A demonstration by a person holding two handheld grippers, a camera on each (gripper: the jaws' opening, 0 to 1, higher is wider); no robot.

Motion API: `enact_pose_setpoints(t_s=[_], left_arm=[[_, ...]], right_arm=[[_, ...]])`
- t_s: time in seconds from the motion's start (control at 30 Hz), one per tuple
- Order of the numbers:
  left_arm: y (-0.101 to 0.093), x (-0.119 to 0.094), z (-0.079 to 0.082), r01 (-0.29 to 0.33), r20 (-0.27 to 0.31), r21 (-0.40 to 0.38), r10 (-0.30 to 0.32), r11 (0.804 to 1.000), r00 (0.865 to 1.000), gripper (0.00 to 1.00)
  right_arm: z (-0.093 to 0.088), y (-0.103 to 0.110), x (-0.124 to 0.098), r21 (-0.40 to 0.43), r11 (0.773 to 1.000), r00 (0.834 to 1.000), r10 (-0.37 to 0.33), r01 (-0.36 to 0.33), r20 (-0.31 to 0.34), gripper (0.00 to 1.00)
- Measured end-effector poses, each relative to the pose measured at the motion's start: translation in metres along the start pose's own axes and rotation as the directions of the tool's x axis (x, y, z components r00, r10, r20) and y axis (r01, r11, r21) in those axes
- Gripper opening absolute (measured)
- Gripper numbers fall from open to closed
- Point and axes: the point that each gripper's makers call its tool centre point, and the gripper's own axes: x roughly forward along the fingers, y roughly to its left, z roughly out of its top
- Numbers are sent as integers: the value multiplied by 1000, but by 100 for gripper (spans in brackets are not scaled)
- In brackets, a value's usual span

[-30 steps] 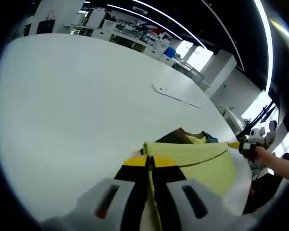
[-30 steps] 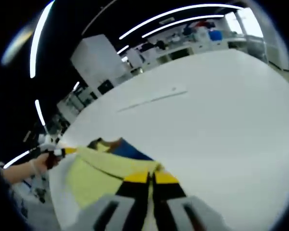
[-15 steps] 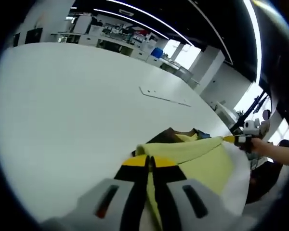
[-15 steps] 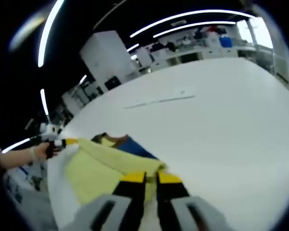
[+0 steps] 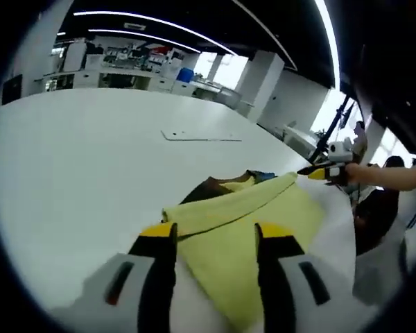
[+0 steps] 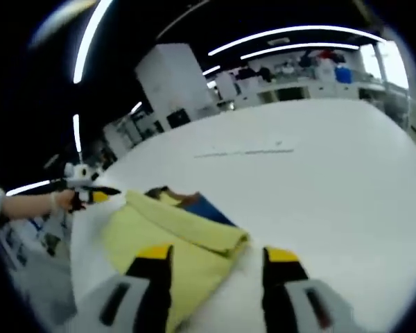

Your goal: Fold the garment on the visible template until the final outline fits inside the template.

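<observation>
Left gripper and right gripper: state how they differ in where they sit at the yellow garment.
Cloth spans the whole gap of the left gripper; in the right gripper gap the yellow garment ends at a folded corner. The left gripper's fingers flank cloth; one of the right gripper's stands over bare table. Shared: both are open, yellow-tipped, at opposite ends of the fold.

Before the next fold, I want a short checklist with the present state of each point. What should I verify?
1. Left gripper open, off the cloth: ok.
2. Right gripper open: ok.
3. Yellow garment lies on the white table: ok.
4. Fold edge even: not ok, the near edge is rolled.
5. Outline inside the template: cannot tell, its border is not clear here.
6. Garment fully on the table: cannot tell.
</observation>
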Motion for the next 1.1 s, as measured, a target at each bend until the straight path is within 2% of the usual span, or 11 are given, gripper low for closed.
enact_pose_setpoints(t_s=[0.07, 0.17, 0.27, 0.33, 0.37, 0.53, 0.6, 0.8, 0.93, 1.1], left_arm=[[-4, -1, -3, 9, -8, 19, -9, 1000, 1000, 66], [-17, 0, -6, 59, -23, 28, -58, 998, 998, 81], [-24, 1, -11, 87, -47, 54, -84, 995, 995, 92], [-27, 2, -13, 104, -56, 58, -101, 993, 993, 97], [-34, 3, -14, 111, -58, 65, -108, 992, 992, 98], [-42, 4, -21, 141, -88, 74, -135, 987, 987, 99], [-40, 5, -22, 151, -91, 79, -144, 985, 985, 99], [-54, 10, -32, 164, -99, 65, -157, 984, 983, 98], [-50, 14, -39, 165, -107, 45, -160, 985, 981, 97], [-39, 15, -42, 152, -113, 37, -147, 988, 983, 96]], right_arm=[[-1, 3, 0, -6, 1000, 1000, 13, -13, -1, 64], [-4, 14, -1, -19, 999, 999, 39, -39, 5, 77], [-5, 24, 2, -48, 996, 998, 70, -70, -2, 92], [-7, 31, 3, -63, 994, 996, 86, -86, -5, 99], [-8, 34, 3, -68, 993, 996, 93, -93, -12, 99], [-13, 45, 5, -84, 987, 991, 133, -136, -33, 99], [-15, 50, 6, -88, 986, 990, 140, -142, -36, 99], [-18, 61, 7, -86, 981, 984, 172, -175, -41, 99], [-23, 69, 8, -84, 978, 981, 188, -192, -51, 95], [-26, 76, 10, -77, 977, 979, 198, -201, -52, 95]])
